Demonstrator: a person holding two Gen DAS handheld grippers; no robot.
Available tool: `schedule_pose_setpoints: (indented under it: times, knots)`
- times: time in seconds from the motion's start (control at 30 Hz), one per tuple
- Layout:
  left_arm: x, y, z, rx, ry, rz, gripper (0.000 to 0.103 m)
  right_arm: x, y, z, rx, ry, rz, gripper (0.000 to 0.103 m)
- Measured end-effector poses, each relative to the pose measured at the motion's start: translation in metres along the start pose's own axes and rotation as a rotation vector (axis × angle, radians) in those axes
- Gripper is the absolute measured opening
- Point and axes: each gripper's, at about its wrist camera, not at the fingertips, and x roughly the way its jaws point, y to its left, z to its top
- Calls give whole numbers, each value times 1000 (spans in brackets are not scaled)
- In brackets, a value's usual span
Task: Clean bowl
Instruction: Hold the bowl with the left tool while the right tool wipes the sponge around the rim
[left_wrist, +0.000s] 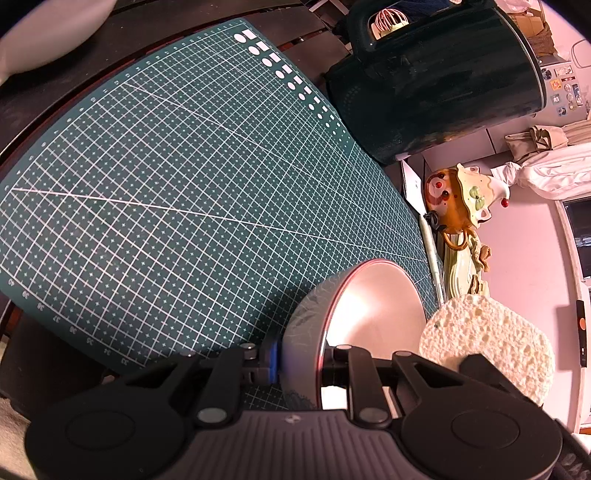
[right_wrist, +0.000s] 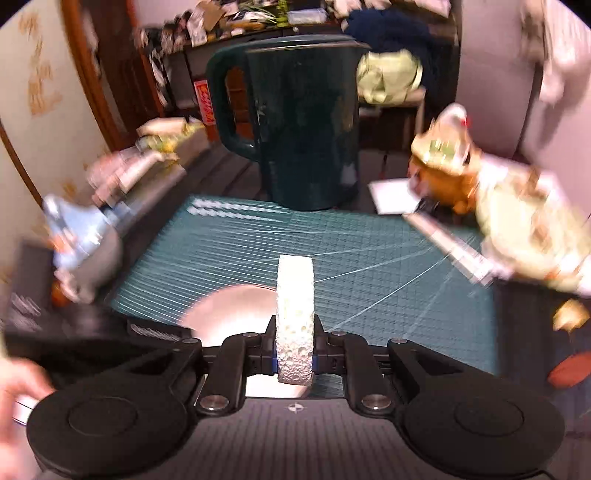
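The bowl (left_wrist: 354, 317) is held tipped on its side by the left gripper (left_wrist: 301, 363), whose fingers (left_wrist: 271, 363) are nearly closed on the rim, one on the patterned grey outside and one inside the pale, shiny hollow. The bowl's open face turns toward the sponge (left_wrist: 491, 339), which stands just to the right of those fingers and close to the rim; whether it touches the bowl cannot be told. Beyond the fingers lies a green cutting mat (left_wrist: 166, 184) with a white grid, and the bowl hangs above its near right corner.

In the right wrist view, the right gripper (right_wrist: 295, 360) is clamped tight on the white porous sponge (right_wrist: 295, 314), which stands on edge between its fingers (right_wrist: 267, 360) and sticks out ahead of them. The bowl (right_wrist: 229, 314) shows as a pale blurred round just left of and below the sponge. Much of this view is smeared by motion.

Farther out, straight ahead of the right fingers at the far end of the mat (right_wrist: 369, 258), stands a dark green jug (right_wrist: 303, 122) with a handle on its left side. A ceramic figure (right_wrist: 443, 173) in orange and cream sits off the mat's right edge. A hand (right_wrist: 14, 384) shows at the lower left edge, and the mat rests on a dark bench (left_wrist: 48, 354)
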Motion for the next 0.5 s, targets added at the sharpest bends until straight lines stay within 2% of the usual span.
schedule_pose_setpoints:
  times: [0.07,0.33,0.4,0.47,0.5]
  knots:
    - [0,2,1,0,0,0,18,2,-11,2,60,30,82,13]
    - [1,5,0,-2,1,-1,18,23,9,-10,-21,124,89,14]
    - [1,11,-1,-1,1,-1,18,24,10,-12,-34,129,78,20]
    - [1,14,2,0,1,-1,18,23,9,-11,-27,126,74,36]
    - [0,11,2,0,1,-1,18,22,8,-11,-23,125,73,36]
